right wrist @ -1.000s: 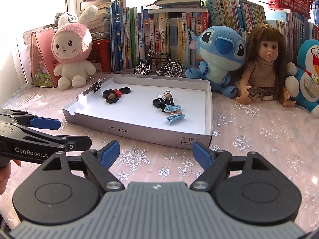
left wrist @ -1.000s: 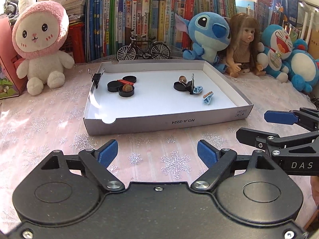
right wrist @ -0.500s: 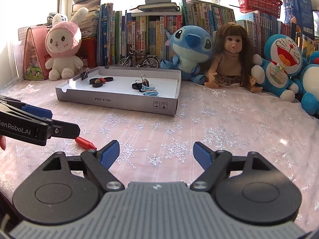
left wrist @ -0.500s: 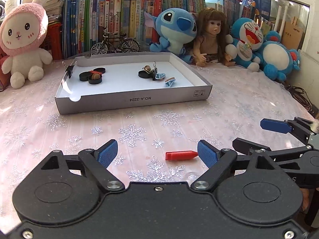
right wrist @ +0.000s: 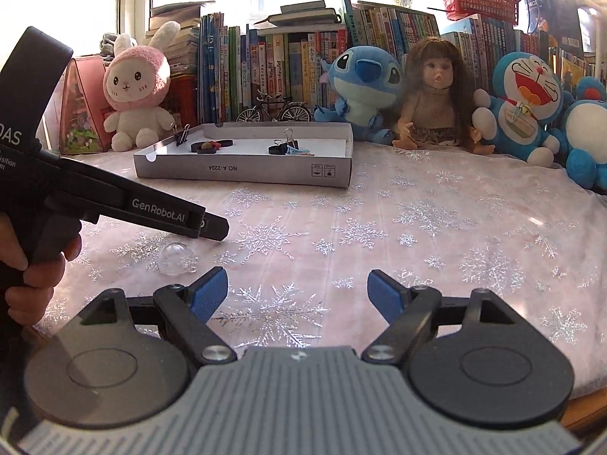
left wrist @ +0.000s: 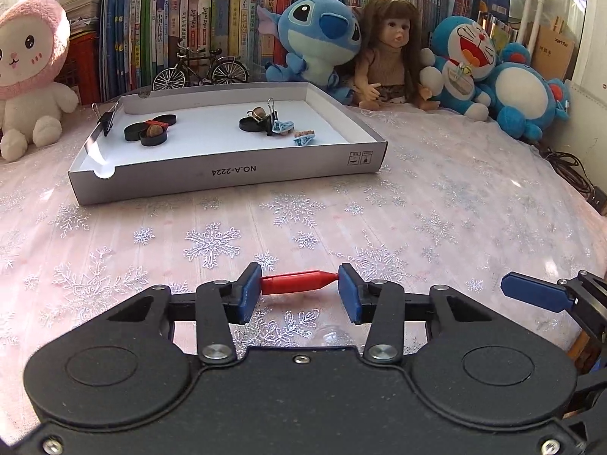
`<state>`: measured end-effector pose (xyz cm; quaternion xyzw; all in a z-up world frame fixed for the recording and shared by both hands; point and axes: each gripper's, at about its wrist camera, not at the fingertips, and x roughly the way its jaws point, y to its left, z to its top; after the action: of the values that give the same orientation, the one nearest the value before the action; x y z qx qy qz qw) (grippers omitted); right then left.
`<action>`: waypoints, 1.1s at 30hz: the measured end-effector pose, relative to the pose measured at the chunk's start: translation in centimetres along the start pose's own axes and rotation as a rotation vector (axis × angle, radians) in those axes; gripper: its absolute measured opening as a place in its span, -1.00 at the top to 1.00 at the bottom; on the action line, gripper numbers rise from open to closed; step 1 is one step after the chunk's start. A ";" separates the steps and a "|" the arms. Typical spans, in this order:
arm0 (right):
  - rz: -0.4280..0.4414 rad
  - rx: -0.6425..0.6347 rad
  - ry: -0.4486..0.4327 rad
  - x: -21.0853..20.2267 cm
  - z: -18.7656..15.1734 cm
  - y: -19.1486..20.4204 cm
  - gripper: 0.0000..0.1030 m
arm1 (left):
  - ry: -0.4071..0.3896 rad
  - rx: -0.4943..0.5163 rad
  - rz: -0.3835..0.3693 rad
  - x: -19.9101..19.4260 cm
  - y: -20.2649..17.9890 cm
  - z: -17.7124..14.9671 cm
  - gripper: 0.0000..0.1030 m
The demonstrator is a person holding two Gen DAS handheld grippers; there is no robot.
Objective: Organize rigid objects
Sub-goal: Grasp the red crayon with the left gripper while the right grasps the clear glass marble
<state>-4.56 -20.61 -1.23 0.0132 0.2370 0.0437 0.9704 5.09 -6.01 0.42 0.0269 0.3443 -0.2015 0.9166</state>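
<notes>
A small red pointed cap lies crosswise on the snowflake tablecloth. My left gripper is closing on it, and its blue pads touch the cap at both ends. In the right wrist view the left gripper's black fingers reach in from the left, held by a hand. My right gripper stands open over bare cloth with nothing between its fingers. One of its blue pads shows at the right of the left wrist view. A clear plastic dome sits just left of the right gripper.
A shallow white box stands farther back with black round lids, binder clips, nuts and blue hair clips inside. Behind it are a model bicycle, plush toys, a doll and a row of books. Cables lie at the far right.
Both grippers have drawn back from the white box toward the near table edge. The left jaws have narrowed from wide open onto the red cap. The right jaws stay wide.
</notes>
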 end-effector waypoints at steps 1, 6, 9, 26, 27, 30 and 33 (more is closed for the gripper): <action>0.011 0.004 -0.003 0.0 0.0 0.3 -0.71 | -0.009 -0.010 0.011 -0.3 0.4 0.1 0.18; 0.091 0.032 0.010 0.6 0.1 2.5 -0.56 | -0.068 -0.072 0.117 -2.7 2.7 0.0 0.18; 0.096 0.029 -0.003 0.7 0.0 4.0 -0.45 | -0.122 -0.109 0.183 -4.7 3.7 -1.2 0.18; 0.065 -0.033 -0.001 2.9 0.5 7.9 0.26 | -0.109 -0.116 0.221 -6.3 5.0 -4.5 0.18; 0.066 -0.033 -0.001 3.0 0.5 7.8 0.26 | -0.109 -0.116 0.219 -6.3 5.0 -4.5 0.18; 0.061 -0.034 -0.004 2.9 0.5 7.8 0.26 | -0.106 -0.115 0.214 -6.1 5.0 -4.4 0.18; 0.060 -0.029 -0.008 2.8 0.7 7.5 0.27 | -0.107 -0.111 0.209 -6.0 4.9 -4.1 0.18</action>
<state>-2.34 -12.85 -1.54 0.0062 0.2318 0.0760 0.9698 0.35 1.37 0.76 0.0009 0.3009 -0.0869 0.9497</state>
